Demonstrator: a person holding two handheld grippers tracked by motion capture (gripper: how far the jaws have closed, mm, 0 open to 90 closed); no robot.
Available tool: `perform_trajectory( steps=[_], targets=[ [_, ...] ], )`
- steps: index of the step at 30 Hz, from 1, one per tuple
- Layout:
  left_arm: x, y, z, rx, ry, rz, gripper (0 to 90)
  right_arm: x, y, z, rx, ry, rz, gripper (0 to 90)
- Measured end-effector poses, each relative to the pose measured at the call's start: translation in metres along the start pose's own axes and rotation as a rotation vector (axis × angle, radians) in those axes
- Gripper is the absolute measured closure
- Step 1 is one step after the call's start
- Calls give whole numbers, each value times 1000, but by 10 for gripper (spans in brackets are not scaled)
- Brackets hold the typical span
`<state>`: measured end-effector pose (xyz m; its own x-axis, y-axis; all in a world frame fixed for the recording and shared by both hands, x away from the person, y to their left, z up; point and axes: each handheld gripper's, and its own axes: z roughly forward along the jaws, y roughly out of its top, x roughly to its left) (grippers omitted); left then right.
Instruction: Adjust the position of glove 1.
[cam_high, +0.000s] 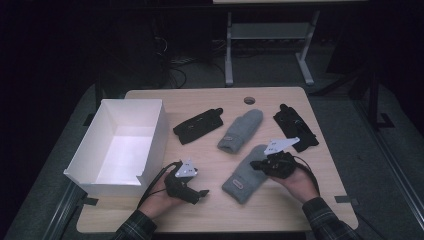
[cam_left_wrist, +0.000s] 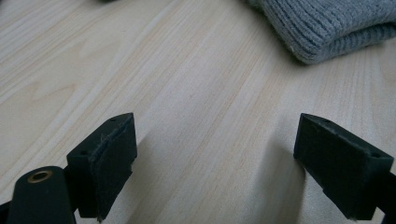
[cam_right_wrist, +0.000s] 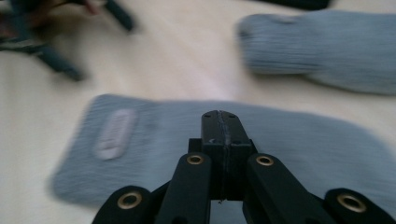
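Altogether two grey mittens (cam_high: 241, 130), two black gloves (cam_high: 198, 126) — one white box (cam_high: 150, 145)

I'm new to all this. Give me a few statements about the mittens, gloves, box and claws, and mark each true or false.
1. The white box holds a mitten. False: it is empty.
2. Two grey mittens lie on the table. True: the near mitten and the far mitten.
3. The left claw is open. True: its jaws stand wide apart over bare wood.
4. The right claw is wide open. False: its jaws are shut together above the near mitten.
5. Both black gloves sit left of the box. False: the left glove and the right glove lie to its right.
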<state>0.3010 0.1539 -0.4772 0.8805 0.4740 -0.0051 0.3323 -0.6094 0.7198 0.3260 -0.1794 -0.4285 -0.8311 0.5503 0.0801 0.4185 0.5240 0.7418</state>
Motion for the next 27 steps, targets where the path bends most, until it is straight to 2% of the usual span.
perform_trajectory(
  steps=[1, 2, 5, 10, 11, 14, 15, 22, 27],
  targets=[
    [0, 0, 0, 0, 0, 0, 126, 0, 0, 0, 0, 0, 0, 900],
    [0, 0, 0, 0, 2, 5, 126, -12, 1, -2, -10, -29, 24, 900],
    [0, 0, 0, 1, 0, 2, 126, -26, 2, 1, 3, -61, 42, 900],
    [0, 0, 0, 5, -1, -1, 126, -35, 0, 13, 43, -78, 47, 900],
    [0, 0, 0, 5, -1, -2, 126, -37, -2, 21, 74, -77, 43, 900],
    [0, 0, 0, 5, -1, -2, 126, -37, -4, 26, 103, -84, 29, 900],
    [0, 0, 0, 5, -2, -1, 126, -37, -7, 27, 116, -91, 42, 900],
    [0, 0, 0, 0, 0, -2, 126, -32, -12, 22, 143, -107, 51, 900],
    [0, 0, 0, 0, 0, -3, 126, -27, -16, 18, 150, -101, 66, 900]
  ],
)
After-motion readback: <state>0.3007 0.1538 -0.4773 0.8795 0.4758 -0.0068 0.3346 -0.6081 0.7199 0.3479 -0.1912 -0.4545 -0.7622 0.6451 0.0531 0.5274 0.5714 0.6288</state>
